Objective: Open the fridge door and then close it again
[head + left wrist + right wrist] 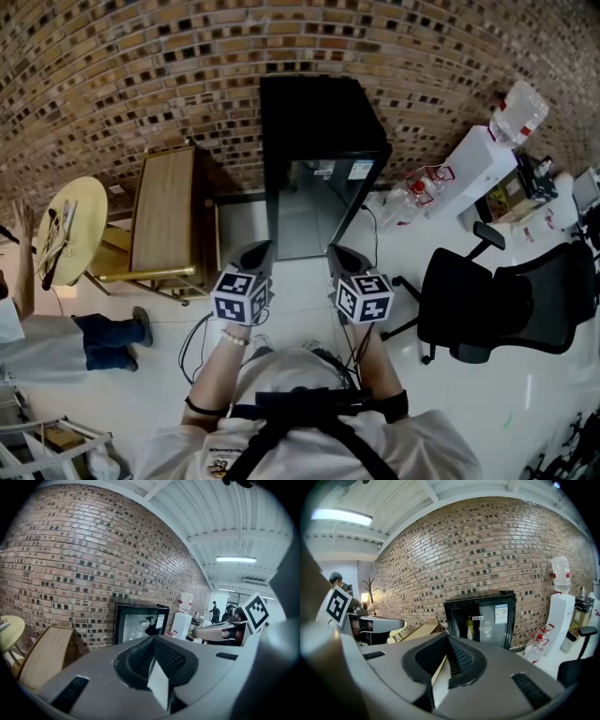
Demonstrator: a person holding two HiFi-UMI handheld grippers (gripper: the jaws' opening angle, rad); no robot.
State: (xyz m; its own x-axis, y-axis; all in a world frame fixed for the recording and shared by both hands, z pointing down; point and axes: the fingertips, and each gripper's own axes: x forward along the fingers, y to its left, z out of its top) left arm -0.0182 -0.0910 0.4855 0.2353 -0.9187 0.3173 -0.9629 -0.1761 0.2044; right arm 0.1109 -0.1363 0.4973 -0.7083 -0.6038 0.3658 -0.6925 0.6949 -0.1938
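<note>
A small black fridge [319,141] stands on the floor against the brick wall, and its glass door [314,211] is closed. It also shows ahead in the left gripper view as the fridge [138,623] and in the right gripper view as the fridge [480,618]. My left gripper [263,249] and right gripper [335,251] are held side by side in front of the door, some way short of it. Both are shut with nothing between the jaws. The left gripper [152,644] and the right gripper [447,644] each point toward the fridge.
A wooden side table [164,211] stands just left of the fridge, and a round yellow table [70,230] lies further left. A person [56,342] is at the left edge. A water dispenser [483,169], loose bottles [417,197] and a black office chair [497,300] are on the right.
</note>
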